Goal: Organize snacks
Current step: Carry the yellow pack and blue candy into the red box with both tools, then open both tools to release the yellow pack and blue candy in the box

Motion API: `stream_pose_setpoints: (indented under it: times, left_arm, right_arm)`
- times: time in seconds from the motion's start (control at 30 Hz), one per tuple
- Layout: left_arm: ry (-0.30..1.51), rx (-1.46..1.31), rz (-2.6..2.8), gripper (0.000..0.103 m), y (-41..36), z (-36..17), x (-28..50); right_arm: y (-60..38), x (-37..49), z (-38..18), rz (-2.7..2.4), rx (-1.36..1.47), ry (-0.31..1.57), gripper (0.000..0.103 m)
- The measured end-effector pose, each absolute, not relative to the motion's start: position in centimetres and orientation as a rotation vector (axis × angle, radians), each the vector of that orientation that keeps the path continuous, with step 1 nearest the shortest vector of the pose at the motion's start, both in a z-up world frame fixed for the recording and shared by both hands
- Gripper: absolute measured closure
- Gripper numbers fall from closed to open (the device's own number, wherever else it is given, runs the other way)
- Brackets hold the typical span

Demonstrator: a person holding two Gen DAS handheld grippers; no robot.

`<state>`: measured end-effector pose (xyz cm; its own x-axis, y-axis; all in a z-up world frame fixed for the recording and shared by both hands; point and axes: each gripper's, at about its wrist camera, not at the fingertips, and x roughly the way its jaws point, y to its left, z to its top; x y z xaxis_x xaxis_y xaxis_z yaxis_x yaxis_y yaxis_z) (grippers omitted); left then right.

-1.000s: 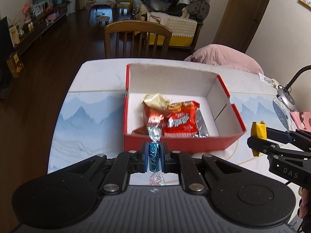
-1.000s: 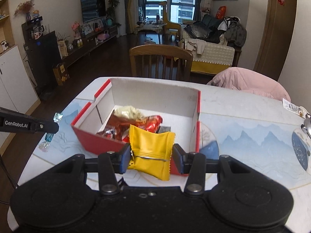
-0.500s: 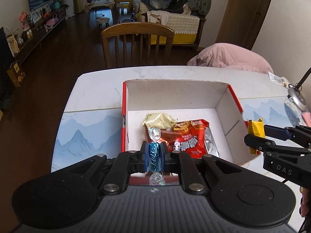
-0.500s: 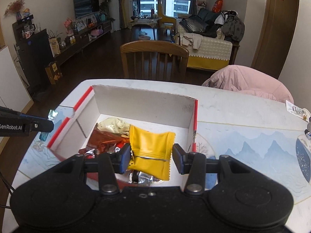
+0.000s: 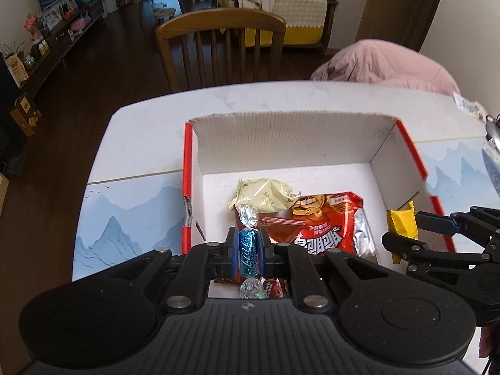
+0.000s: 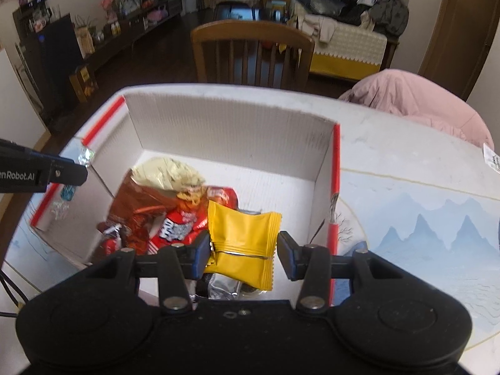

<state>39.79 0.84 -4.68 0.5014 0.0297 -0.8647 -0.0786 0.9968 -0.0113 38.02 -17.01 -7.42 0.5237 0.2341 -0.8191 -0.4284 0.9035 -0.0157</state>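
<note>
The left gripper (image 5: 247,252) is clamped on a blue candy (image 5: 247,251), and the right gripper (image 6: 243,251) grips a yellow packet (image 6: 242,243). Both were in front of the box (image 5: 281,137) a second ago; now they hang over its inside. The candy's long axis runs forward along the fingers, twisted ends front and back.

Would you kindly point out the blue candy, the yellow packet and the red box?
blue candy (image 5: 247,252), left wrist view, wrapped middle.
yellow packet (image 6: 243,238), right wrist view, front face.
red box (image 5: 187,187), left wrist view, left rim.
</note>
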Motion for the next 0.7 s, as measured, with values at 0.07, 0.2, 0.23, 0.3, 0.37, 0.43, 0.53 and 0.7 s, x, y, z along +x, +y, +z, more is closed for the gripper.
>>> stream_pose_setpoints:
  times: [0.07, 0.2, 0.23, 0.3, 0.37, 0.43, 0.53, 0.7]
  left_arm:
    - [1.059, -0.038, 0.068, 0.091, 0.6, -5.3, 40.3]
    - [1.084, -0.014, 0.06, 0.091, 0.1, -6.2, 41.1]
    - [1.091, -0.011, 0.057, 0.091, 0.1, -6.5, 41.2]
    - [1.104, 0.0, 0.057, 0.091, -0.1, -7.0, 41.5]
    - [1.118, 0.011, 0.056, 0.091, -0.4, -7.5, 41.6]
    - [1.128, 0.016, 0.056, 0.091, -0.4, -7.9, 41.8]
    - [1.141, 0.025, 0.057, 0.091, -0.5, -8.5, 41.8]
    - [1.161, 0.027, 0.059, 0.091, -0.6, -9.2, 41.8]
  right_arm:
    - [-16.8, 38.4, -8.2, 0.401, -0.234, 0.958, 0.058]
    - [-16.7, 38.9, -9.3, 0.402, -0.255, 0.97, 0.058]
    - [-16.7, 39.1, -9.5, 0.404, -0.252, 0.979, 0.058]
    - [-16.7, 39.3, -9.9, 0.409, -0.251, 0.992, 0.058]
    - [-16.5, 39.2, -10.1, 0.407, -0.276, 0.982, 0.057]
    - [-16.5, 39.2, -10.1, 0.411, -0.283, 0.976, 0.058]
    - [-16.4, 39.2, -10.1, 0.417, -0.294, 0.973, 0.058]
    - [-15.9, 39.2, -10.3, 0.402, -0.323, 0.974, 0.057]
